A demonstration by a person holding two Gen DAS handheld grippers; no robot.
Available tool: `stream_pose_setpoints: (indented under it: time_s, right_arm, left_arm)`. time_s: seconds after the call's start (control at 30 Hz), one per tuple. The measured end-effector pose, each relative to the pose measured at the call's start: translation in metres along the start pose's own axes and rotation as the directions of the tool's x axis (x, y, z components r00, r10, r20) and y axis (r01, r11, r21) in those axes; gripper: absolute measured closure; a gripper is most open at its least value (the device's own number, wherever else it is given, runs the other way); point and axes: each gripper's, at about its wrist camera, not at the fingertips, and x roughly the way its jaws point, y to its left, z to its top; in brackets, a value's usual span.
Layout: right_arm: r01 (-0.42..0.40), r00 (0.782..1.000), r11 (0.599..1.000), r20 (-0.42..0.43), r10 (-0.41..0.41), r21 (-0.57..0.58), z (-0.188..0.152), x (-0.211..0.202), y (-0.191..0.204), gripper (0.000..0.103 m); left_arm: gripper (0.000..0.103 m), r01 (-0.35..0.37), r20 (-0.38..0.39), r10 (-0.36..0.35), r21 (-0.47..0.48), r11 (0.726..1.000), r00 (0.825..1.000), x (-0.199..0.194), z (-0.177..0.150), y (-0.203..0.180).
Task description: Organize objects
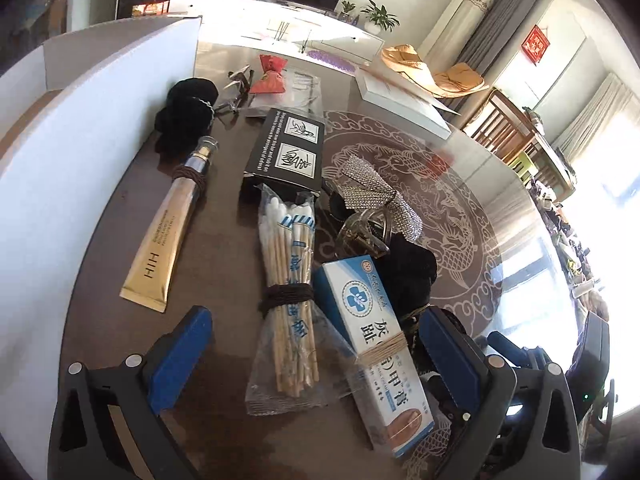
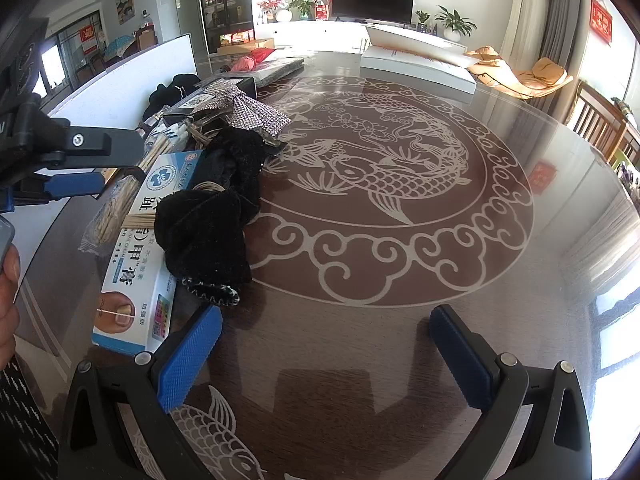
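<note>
My left gripper [image 1: 316,360] is open and hovers low over a pile on the round glass-topped table [image 1: 460,208]. Between its blue fingers lie a bag of cotton swabs [image 1: 288,280] tied with a brown band and a blue-and-white ointment box [image 1: 380,352]; neither finger touches them. Beyond them are a gold tube [image 1: 168,232], a black carton [image 1: 286,152], a rhinestone bow [image 1: 372,196] and a black velvet cloth [image 1: 408,272]. My right gripper [image 2: 324,360] is open over bare table, just right of the ointment box [image 2: 140,264] and the velvet cloth [image 2: 208,232].
A white board [image 1: 80,140] stands along the table's left side. A black scrunchie [image 1: 186,116], metal clips [image 1: 236,88] and a red pouch [image 1: 270,76] lie further back. A flat white box [image 2: 416,60] sits at the far side. A hand [image 2: 8,292] shows at the left edge.
</note>
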Motion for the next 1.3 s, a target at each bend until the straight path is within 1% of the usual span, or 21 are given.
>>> stream_pose_setpoints:
  time_s: [0.1,0.17,0.23,0.33,0.4,0.47,0.53,0.63,0.7,0.73,0.8,1.3]
  right_arm:
    - [0.000,1.000,1.000,0.000,0.000,0.000,0.000,0.000,0.000,0.000]
    - [0.000,1.000,1.000,0.000,0.000,0.000,0.000,0.000,0.000,0.000]
    - [0.000,1.000,1.000,0.000,0.000,0.000,0.000,0.000,0.000,0.000]
    - [0.000,1.000,1.000,0.000,0.000,0.001,0.000,0.000,0.000,0.000]
    - [0.000,1.000,1.000,0.000,0.000,0.001,0.000,0.000,0.000,0.000]
    - [0.001,1.000,1.000,0.000,-0.001,0.001,0.000,0.000,0.000,0.000]
    - [0.001,1.000,1.000,0.000,-0.001,0.001,0.000,0.000,0.000,0.000]
    - [0.001,1.000,1.000,0.000,-0.001,0.001,0.000,0.000,0.000,0.000]
    - [0.001,1.000,1.000,0.000,-0.001,0.001,0.000,0.000,0.000,0.000]
    - [0.001,1.000,1.000,0.000,-0.001,0.001,0.000,0.000,0.000,0.000]
    - [0.001,1.000,1.000,0.001,-0.001,0.001,0.000,0.000,0.000,0.000]
    - [0.002,1.000,1.000,0.001,-0.002,0.002,-0.001,0.000,0.000,0.000]
  left_arm:
    - [0.000,-0.028,0.016,0.028,0.009,1.000,0.999,-0.019,-0.015,0.008]
    - [0.000,-0.048,0.022,0.048,0.020,0.999,0.999,-0.024,-0.027,0.010]
    - [0.000,-0.075,0.011,0.074,0.029,0.997,0.997,-0.017,-0.034,0.012]
    - [0.000,-0.092,-0.032,0.092,0.023,0.996,0.995,-0.008,-0.047,0.016]
    - [0.000,-0.111,-0.051,0.113,0.040,0.993,0.992,-0.003,-0.050,0.014]
    - [0.000,-0.141,-0.055,0.145,0.061,0.988,0.988,-0.002,-0.054,0.012]
    - [0.000,-0.155,-0.073,0.160,0.071,0.985,0.984,0.003,-0.056,0.011]
    - [0.000,-0.195,-0.072,0.203,0.108,0.975,0.977,0.006,-0.060,0.006]
    - [0.000,-0.234,-0.073,0.246,0.147,0.961,0.966,0.010,-0.063,0.001]
    - [0.000,-0.261,-0.073,0.277,0.175,0.949,0.958,0.012,-0.065,-0.003]
    - [0.000,-0.263,-0.063,0.279,0.191,0.946,0.958,0.012,-0.068,-0.008]
    - [0.000,-0.262,-0.061,0.277,0.187,0.947,0.959,0.010,-0.069,-0.004]
